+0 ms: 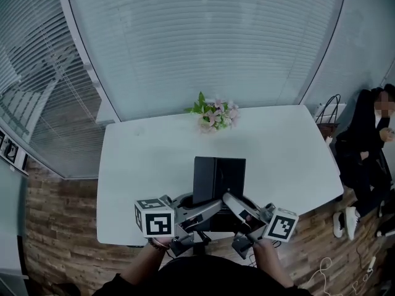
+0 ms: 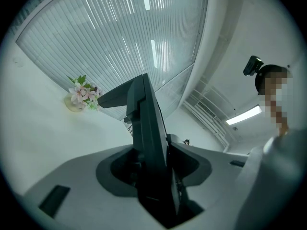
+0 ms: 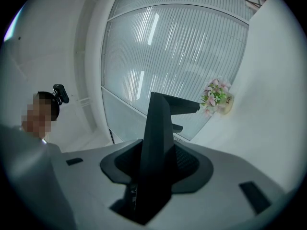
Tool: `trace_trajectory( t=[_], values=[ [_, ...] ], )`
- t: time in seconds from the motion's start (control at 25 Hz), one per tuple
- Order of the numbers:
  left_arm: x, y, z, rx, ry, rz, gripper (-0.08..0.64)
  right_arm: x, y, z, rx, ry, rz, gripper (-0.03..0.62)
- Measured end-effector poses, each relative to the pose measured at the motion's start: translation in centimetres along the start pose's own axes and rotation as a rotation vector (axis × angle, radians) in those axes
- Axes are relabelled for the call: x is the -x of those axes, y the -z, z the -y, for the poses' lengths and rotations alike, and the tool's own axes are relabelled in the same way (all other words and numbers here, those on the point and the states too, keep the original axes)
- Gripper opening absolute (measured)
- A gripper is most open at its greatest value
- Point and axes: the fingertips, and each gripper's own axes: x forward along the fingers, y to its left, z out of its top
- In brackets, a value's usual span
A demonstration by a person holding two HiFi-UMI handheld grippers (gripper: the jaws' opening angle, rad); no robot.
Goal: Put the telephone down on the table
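Left tongs (image 2: 154, 172), right tongs (image 3: 152, 170), both clamped on one telephone (image 1: 218, 176); one table (image 1: 142, 165).

The left gripper (image 1: 208, 207) and right gripper (image 1: 236, 205) point roughly level, with their tips converging. Each gripper's jaws clamp the telephone (image 1: 218, 176) between them. A hand holds each gripper's rear.

Table (image 1: 136, 165): was bare left and right of phone (image 1: 218, 177); free passage there.
Far edge: flowers (image 1: 213, 115) stood at middle, glass wall (image 1: 203, 42) just behind.
Right end: person (image 1: 367, 140) sat close.
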Motion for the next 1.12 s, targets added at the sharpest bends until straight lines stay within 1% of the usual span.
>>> trace_trajectory(
  t=[0.16, 0.36, 0.6, 0.8, 1.12],
  values=[
    [-0.2, -1.0, -1.1, 0.007, 0.004, -0.002, 0.207, -1.0, -0.6, 0.9, -0.002, 0.010, 0.000, 0.170],
    [-0.4, -1.8, -2.5, 0.015, -0.001, -0.005, 0.206, -2.3, -1.1, 1.8, -0.015, 0.002, -0.002, 0.170],
    [-0.8, -2.3, -3.2, 0.024, -0.007, -0.001, 0.207, -2.6, -1.6, 2.6, -0.017, 0.013, -0.012, 0.170],
    [-1.5, -2.6, -3.2, 0.022, -0.023, 0.020, 0.206, -2.6, -2.3, 2.7, -0.018, 0.002, -0.034, 0.170],
    [-3.3, -3.0, -3.1, 0.020, -0.078, 0.081, 0.206, -2.2, -4.0, 3.0, -0.043, -0.052, -0.100, 0.170]
  ],
)
